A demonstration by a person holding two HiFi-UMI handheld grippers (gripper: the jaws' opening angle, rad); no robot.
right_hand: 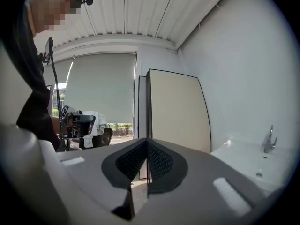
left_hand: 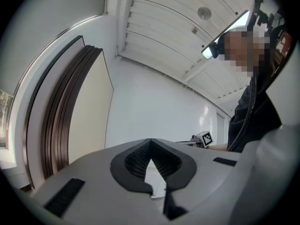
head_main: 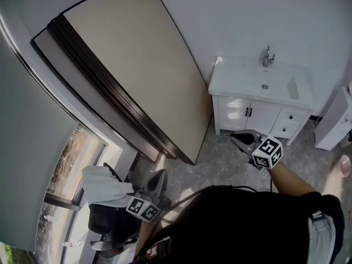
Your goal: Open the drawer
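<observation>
A vanity cabinet (head_main: 247, 114), sink (head_main: 265, 84) on top and drawers (head_main: 291, 116) at its right, stands against the far wall (head_main: 247, 15), stacked panels (head_main: 137, 76) leaning to its left.

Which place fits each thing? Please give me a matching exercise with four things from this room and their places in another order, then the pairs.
Things:
1. faucet
2. white cloth
3. tall panels
4. right gripper

Places:
a. draped over the dark chair
b. in front of the white cabinet, apart from it
c. on the basin top
d. against the wall

Pairs: 1-c, 2-a, 3-d, 4-b
</observation>
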